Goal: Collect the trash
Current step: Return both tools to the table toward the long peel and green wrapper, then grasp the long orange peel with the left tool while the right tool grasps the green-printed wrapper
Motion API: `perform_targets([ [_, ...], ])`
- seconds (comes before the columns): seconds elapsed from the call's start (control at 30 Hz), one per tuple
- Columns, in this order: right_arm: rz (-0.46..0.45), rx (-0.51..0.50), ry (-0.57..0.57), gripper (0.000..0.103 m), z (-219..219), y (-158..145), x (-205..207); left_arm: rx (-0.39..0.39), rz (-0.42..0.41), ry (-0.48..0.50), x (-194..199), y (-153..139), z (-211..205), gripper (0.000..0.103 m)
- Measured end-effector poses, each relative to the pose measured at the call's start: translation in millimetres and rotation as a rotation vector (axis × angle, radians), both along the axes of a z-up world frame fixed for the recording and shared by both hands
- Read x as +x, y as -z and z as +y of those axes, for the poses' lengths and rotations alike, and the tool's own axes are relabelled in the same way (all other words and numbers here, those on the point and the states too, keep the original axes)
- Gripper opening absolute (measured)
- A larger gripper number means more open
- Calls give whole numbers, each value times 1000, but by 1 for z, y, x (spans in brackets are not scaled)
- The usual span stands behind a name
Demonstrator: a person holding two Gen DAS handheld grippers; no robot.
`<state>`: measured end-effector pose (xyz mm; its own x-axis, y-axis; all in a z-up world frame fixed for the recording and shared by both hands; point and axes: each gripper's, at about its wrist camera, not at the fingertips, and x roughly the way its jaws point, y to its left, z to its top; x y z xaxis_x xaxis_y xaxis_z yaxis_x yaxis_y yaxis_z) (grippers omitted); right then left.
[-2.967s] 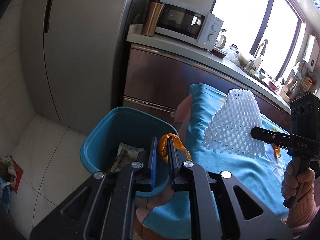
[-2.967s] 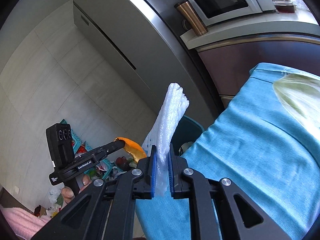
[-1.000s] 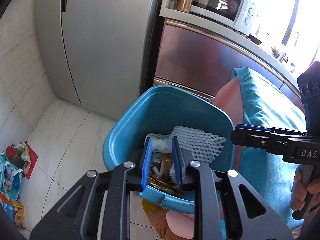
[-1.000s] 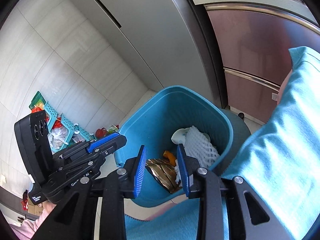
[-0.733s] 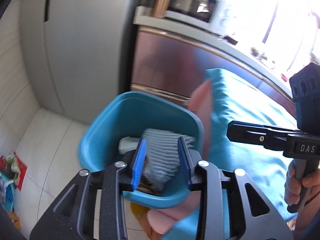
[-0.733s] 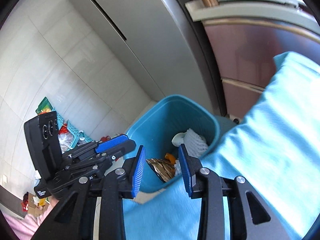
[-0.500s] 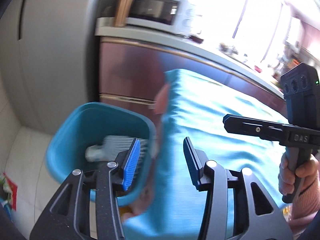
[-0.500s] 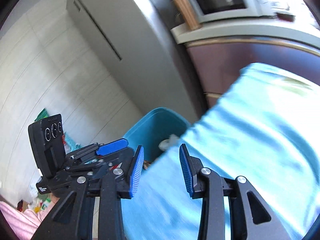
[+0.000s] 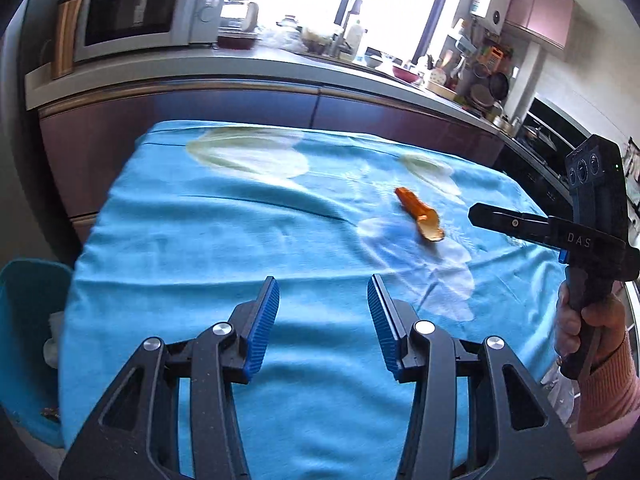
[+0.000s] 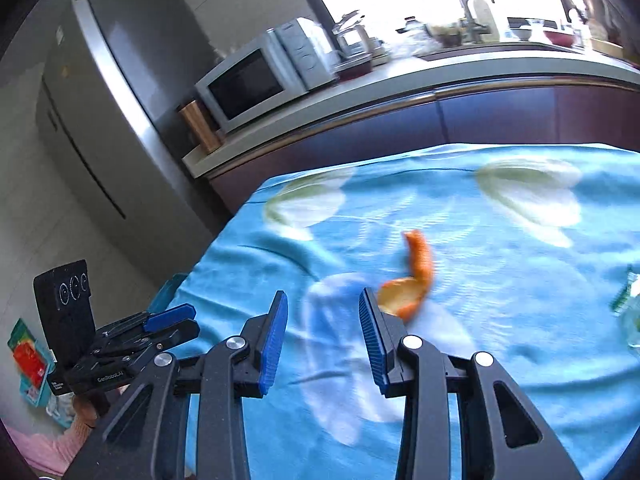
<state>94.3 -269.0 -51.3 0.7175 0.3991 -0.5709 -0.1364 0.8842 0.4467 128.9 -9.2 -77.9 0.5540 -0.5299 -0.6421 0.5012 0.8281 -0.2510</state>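
Nearly done, judging by the bare cloth (image 9: 200,248): one peel (image 9: 418,216) left, perhaps also something clear at the right edge (image 10: 630,312), too blurred to tell. Bin (image 9: 24,320) off the tabletop's left edge. Both tools, left (image 9: 322,320) and right (image 10: 322,336), gaping, empty. Peel lying mid-tabletop toward the right edge, long axis slanting from the far edge toward the near-right corner, cupped end nearest.

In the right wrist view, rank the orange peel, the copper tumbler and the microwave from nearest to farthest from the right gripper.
From the right gripper:
1. Orange peel, on the blue cloth just past the right-hand finger.
2. Copper tumbler, on the counter's left end.
3. Microwave, behind and right of the tumbler, only slightly farther.
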Motion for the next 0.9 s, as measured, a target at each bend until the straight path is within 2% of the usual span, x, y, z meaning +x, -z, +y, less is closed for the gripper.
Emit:
perform_targets([
  [0.23, 19, -17, 244, 35, -87, 17, -32, 27, 13, 129, 14, 3, -84, 46],
  [0.5, 64, -10, 461, 36, -159, 42, -67, 88, 34, 165, 31, 8, -138, 51],
  [0.6, 87, 4, 498, 36, -174, 53, -72, 105, 42, 170, 36, 10, -151, 52],
  [0.7, 102, 33, 514, 42, -183, 62, -73, 127, 46, 170, 41, 14, -162, 52],
  [0.9, 120, 35, 501, 44, -185, 71, -66, 163, 68, 163, 48, 23, -177, 54],
])
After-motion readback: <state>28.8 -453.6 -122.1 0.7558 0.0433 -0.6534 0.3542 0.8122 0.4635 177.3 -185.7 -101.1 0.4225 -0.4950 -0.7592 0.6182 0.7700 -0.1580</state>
